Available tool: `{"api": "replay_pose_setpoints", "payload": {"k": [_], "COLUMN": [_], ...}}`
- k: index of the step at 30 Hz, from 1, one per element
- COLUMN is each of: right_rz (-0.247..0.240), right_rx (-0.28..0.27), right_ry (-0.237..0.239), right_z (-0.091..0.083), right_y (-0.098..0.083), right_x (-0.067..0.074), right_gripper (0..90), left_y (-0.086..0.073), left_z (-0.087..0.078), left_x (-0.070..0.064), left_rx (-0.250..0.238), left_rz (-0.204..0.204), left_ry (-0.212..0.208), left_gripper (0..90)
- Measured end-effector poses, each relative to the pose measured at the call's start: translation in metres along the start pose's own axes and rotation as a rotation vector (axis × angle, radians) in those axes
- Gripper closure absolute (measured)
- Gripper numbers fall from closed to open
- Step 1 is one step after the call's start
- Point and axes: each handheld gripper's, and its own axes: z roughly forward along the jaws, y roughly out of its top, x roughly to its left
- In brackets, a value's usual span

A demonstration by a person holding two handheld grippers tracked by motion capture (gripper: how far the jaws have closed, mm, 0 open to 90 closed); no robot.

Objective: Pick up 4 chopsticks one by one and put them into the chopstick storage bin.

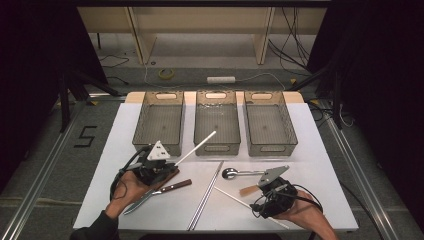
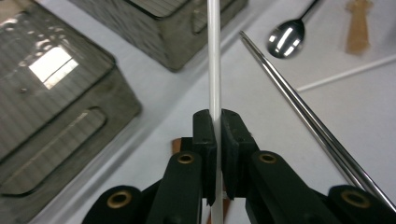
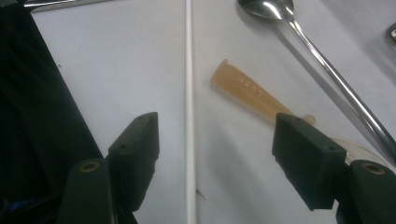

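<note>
We had the left gripper [image 2: 215, 140] clamped tight on a white stick [image 2: 214, 60], our jaws pinching it near one end while the rest of it ran up and out toward the middle basket [image 1: 216, 122]. From the high view that stick [image 1: 197, 147] was lifted off the white table [image 1: 320, 150], its far tip hanging over the basket's near wall. Just beside it lay a pair of metal chopsticks [image 2: 303, 112] and, farther off, a spoon [image 2: 286, 38].

Over on the other side, our right gripper [image 3: 215, 154] stood wide, jaws well apart and gripping nothing. A second white stick [image 3: 188, 107] lay flat on the table between them, untouched by either pad. A small amber wooden piece [image 3: 252, 95] sat just beside that stick, reaching toward the right-hand jaw. The knife [image 1: 157, 192] rested near our left hand [image 1: 130, 192].
</note>
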Motion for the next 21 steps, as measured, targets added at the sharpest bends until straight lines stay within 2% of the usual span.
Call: {"api": "replay_pose_setpoints", "payload": {"k": [5,10,17,21], "right_rz": [0.009,0.010,0.013,0.021], "right_rx": [0.006,0.016,0.012,0.025], "right_ry": [0.002,-0.001,0.006,0.011], "right_z": [0.001,0.002,0.002,0.003], "right_y": [-0.003,-0.006,-0.009,-0.011], "right_x": [0.002,0.002,0.002,0.003], "right_gripper": [32.9,32.9,32.6,32.3], "left_y": [0.007,0.013,0.019,0.023], "left_z": [-0.005,-0.003,0.004,0.005], "left_x": [0.020,0.040,0.070,0.085], "left_rx": [-0.026,-0.040,-0.037,-0.035], "left_rz": [-0.055,-0.111,-0.188,-0.211], "left_ry": [0.046,0.087,0.134,0.173], "left_gripper": [85.0,85.0,85.0,85.0]}}
